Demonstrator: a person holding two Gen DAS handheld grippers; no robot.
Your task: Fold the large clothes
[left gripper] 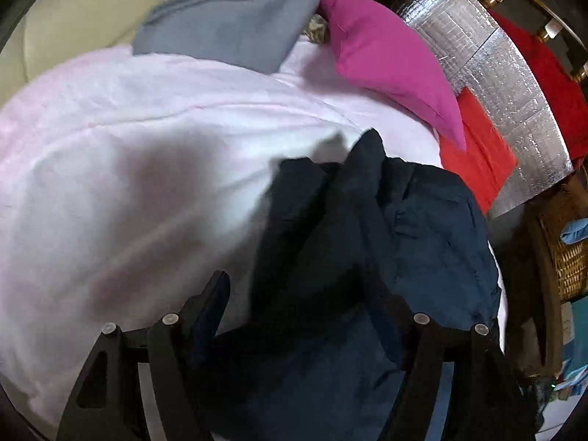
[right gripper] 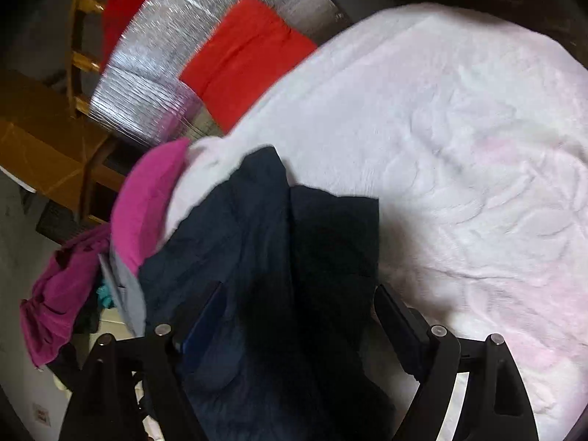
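step: laying navy garment [left gripper: 330, 257] on pink bedspread [left gripper: 128, 165] | left tongs [left gripper: 312, 316], right tongs [right gripper: 294, 312] spread, gripping nothing | I'd smooth it flat beside magenta cushion [left gripper: 386, 62] before creasing

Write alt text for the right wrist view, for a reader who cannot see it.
A dark navy garment lies crumpled on a pale pink blanket, between the spread fingers of the right gripper, which do not clamp it. A magenta cloth lies left of it, with a red cloth on a silver mat beyond.
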